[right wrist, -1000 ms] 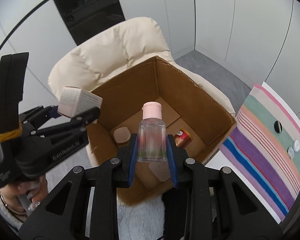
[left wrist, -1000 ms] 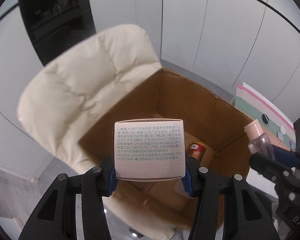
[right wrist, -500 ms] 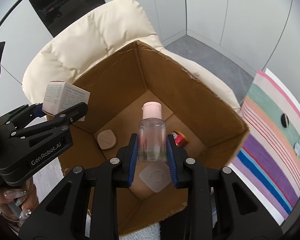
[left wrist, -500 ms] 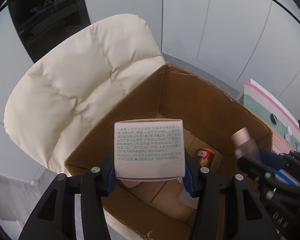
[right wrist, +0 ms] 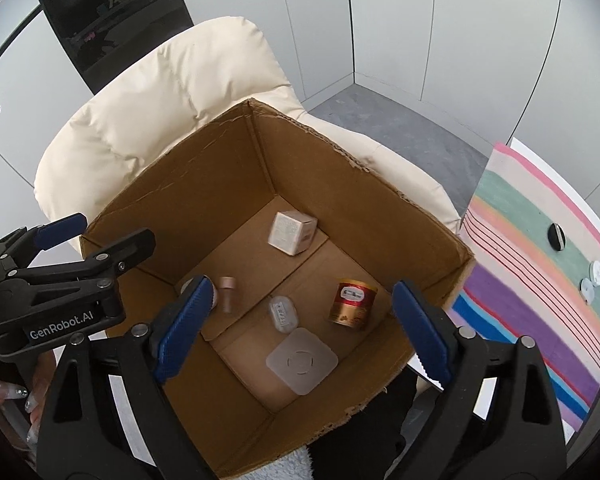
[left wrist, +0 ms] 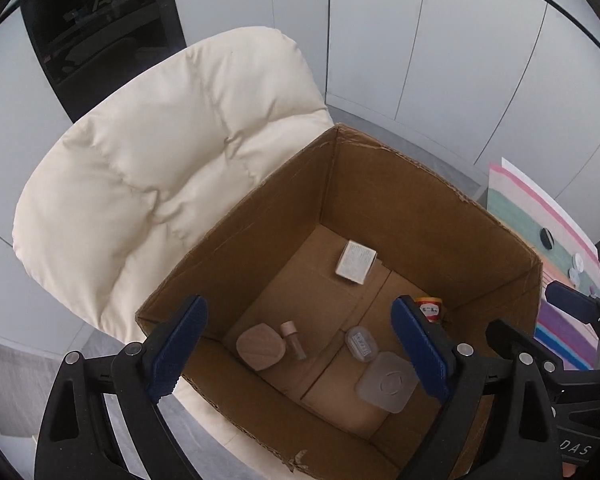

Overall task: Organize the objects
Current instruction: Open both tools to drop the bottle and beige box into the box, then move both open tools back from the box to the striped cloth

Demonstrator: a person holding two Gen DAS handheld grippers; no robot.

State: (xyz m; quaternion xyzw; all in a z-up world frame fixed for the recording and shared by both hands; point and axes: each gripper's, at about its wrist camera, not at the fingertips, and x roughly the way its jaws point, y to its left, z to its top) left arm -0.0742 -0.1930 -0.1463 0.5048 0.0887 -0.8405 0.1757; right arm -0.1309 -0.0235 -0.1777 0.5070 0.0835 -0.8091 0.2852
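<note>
Cardboard box (left wrist: pixel 416 184) stands open on a cream chair (left wrist: pixel 172 168), both claws empty above it.

Left wrist view: the left gripper (left wrist: pixel 300 350) is opening wide, nothing between its jaws; a small white carton (left wrist: pixel 355 262) lies near the far wall, bare floor around it. Right wrist view: the right gripper (right wrist: pixel 302 322) is likewise opening and empty over the box's near edge; a clear bottle (right wrist: pixel 283 314) lies mid-floor, a red tin (right wrist: pixel 353 303) just beside the right wall.
</note>
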